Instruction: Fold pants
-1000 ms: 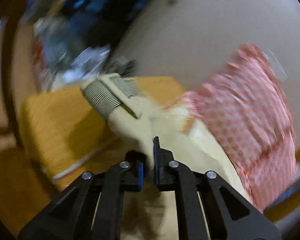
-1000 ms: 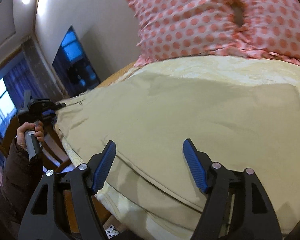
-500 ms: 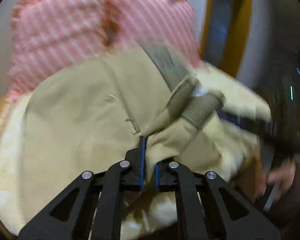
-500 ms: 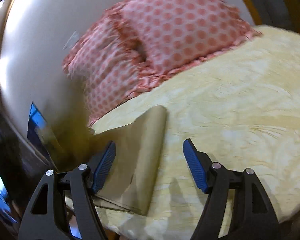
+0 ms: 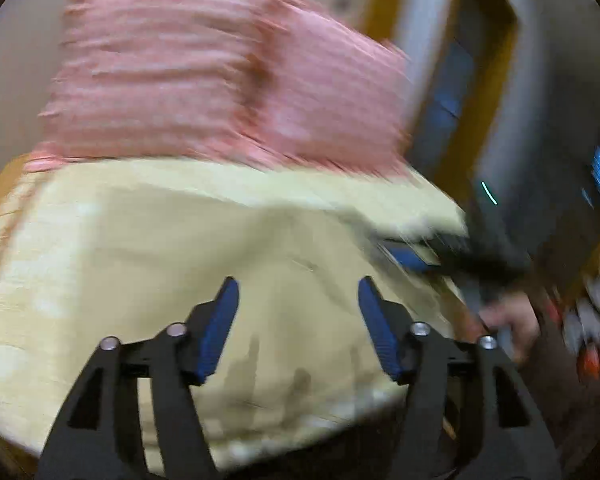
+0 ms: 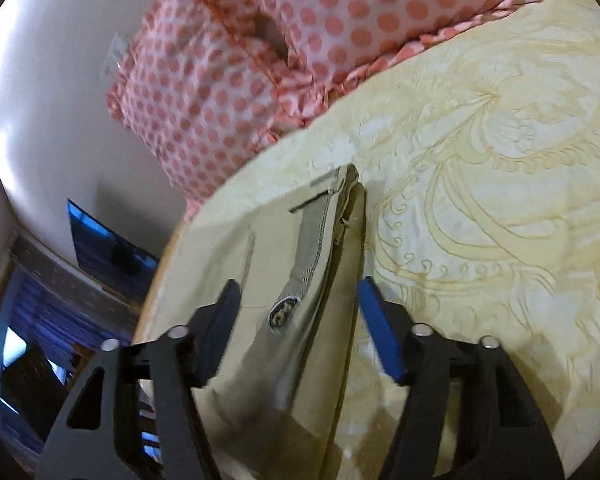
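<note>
Beige pants [image 6: 292, 280] lie folded on the yellow bedspread [image 6: 480, 208], with the ribbed waistband and a round logo patch [image 6: 285, 314] on top. My right gripper [image 6: 298, 292] is open and empty, its blue pads on either side of the waistband just above the cloth. In the blurred left wrist view the pants [image 5: 284, 280] lie flat below my left gripper [image 5: 296, 296], which is open and holds nothing. The other gripper [image 5: 440, 258] and the hand holding it show at the right there.
Two pink polka-dot pillows [image 6: 260, 52] lean on the white wall at the head of the bed; they also show in the left wrist view [image 5: 220, 68]. The bed's left edge [image 6: 156, 280] drops to a dark room with a screen [image 6: 108, 248].
My left gripper has let go of the pants' waistband and opened. The pants now lie folded on the bed. My right gripper has come in over the waistband, still open.
</note>
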The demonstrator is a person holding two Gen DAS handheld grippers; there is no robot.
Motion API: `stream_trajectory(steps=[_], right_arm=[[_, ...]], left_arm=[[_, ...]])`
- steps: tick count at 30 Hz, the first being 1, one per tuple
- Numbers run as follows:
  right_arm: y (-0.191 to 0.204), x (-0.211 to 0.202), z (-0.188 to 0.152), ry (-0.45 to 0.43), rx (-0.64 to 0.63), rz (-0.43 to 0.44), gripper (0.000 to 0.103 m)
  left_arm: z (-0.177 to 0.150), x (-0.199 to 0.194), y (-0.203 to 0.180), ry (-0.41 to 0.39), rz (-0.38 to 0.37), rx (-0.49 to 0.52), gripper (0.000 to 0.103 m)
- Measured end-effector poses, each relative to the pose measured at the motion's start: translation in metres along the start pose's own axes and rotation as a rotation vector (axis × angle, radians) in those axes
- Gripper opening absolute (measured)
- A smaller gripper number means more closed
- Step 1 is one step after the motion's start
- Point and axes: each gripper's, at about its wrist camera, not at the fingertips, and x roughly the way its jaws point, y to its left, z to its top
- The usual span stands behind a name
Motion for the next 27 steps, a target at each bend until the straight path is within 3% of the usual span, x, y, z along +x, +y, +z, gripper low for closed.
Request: stream_trajectory(steps=[3,6,10,11,12,13,15,17,18,21,27], right_arm=[[0.003,0.008,0.002,0.015,-0.021,-0.028,0.051],[-0.001,0.014,0.007,0.018,-0.011,-0.038,0.047],[-0.003,0.019,0.014,0.029,0.0,-0.037,0.046],[-0.005,0.022,0.014,0.044,-0.004,-0.029,0.04],[-0.007,0.025,0.015,0.058,-0.002,-0.011,0.024],[-0.01,0.026,0.016,0.072,0.004,0.026,0.016],[-0.018,0.025,0.018,0.089,0.046,0.094,0.013],[-0.022,0.024,0.021,0.103,0.077,0.138,0.01],[-0.022,0.024,0.026,0.106,0.089,0.161,0.01],[-0.012,0.026,0.051,0.099,0.064,0.186,0.01],[0.008,0.045,0.13,-0.046,-0.04,0.103,0.009]], left_arm=[[0.025,0.01,0.079,0.04,0.121,-0.147,0.063],[0.038,0.037,0.131,0.123,0.153,-0.244,0.061],[0.05,0.085,0.168,0.281,0.027,-0.325,0.061],[0.051,0.093,0.17,0.304,0.012,-0.322,0.061],[0.051,0.1,0.169,0.323,0.001,-0.315,0.061],[0.053,0.112,0.173,0.345,-0.01,-0.318,0.061],[0.053,0.118,0.173,0.339,-0.035,-0.321,0.047],[0.055,0.122,0.175,0.357,-0.043,-0.326,0.014],[0.058,0.12,0.176,0.349,-0.051,-0.321,0.009],[0.073,0.118,0.172,0.319,-0.071,-0.316,0.004],[0.143,0.161,0.157,0.177,0.047,-0.201,0.004]])
